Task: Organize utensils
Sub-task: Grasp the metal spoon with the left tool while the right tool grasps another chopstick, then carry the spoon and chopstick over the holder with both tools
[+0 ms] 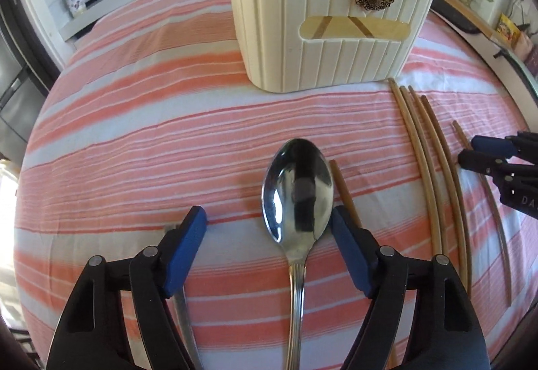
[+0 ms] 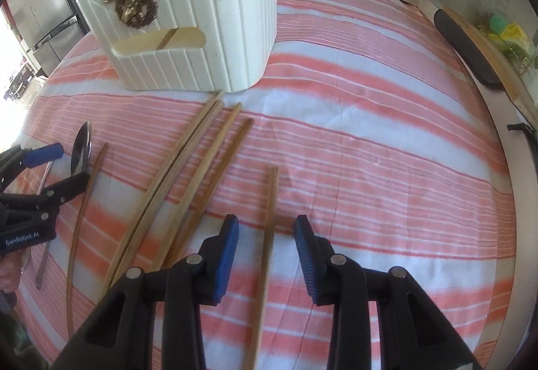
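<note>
A: Striped cloth (image 1: 134, 141), pink and white, covers the whole table, and kitchen shelves stand behind it. What lies on it, from the left?

B: At the far left a second metal handle (image 1: 183, 313) lies partly hidden under the left gripper (image 1: 267, 232); it may be a fork, I cannot say for sure. Next is the spoon (image 1: 297, 188), bowl up, pointing to the white holder (image 1: 322, 20) at the back of the table. One chopstick (image 1: 346, 195) lies just beside the bowl of the spoon.

A: And the left gripper?

B: Its jaws are apart and press on nothing. The lower bowl and neck of the spoon are between them; the right pad is very near the rim of the bowl, the left pad well apart.

A: How will the spoon handle?

B: I judge it stiff, rather heavy and slippery, because it is polished steel. The narrow neck or the ribbed handle gives a better hold than the round bowl.

A: Further right?

B: Four chopsticks (image 2: 188, 175) lie close together, their tips near the foot of the holder. Then a single chopstick (image 2: 269, 235) lies between the jaws of the right gripper (image 2: 267, 235), which are also apart and do not touch it.

A: Its handling?

B: Light, thin and stiff wood. It can roll or tilt, so I would take it near the middle.
</note>
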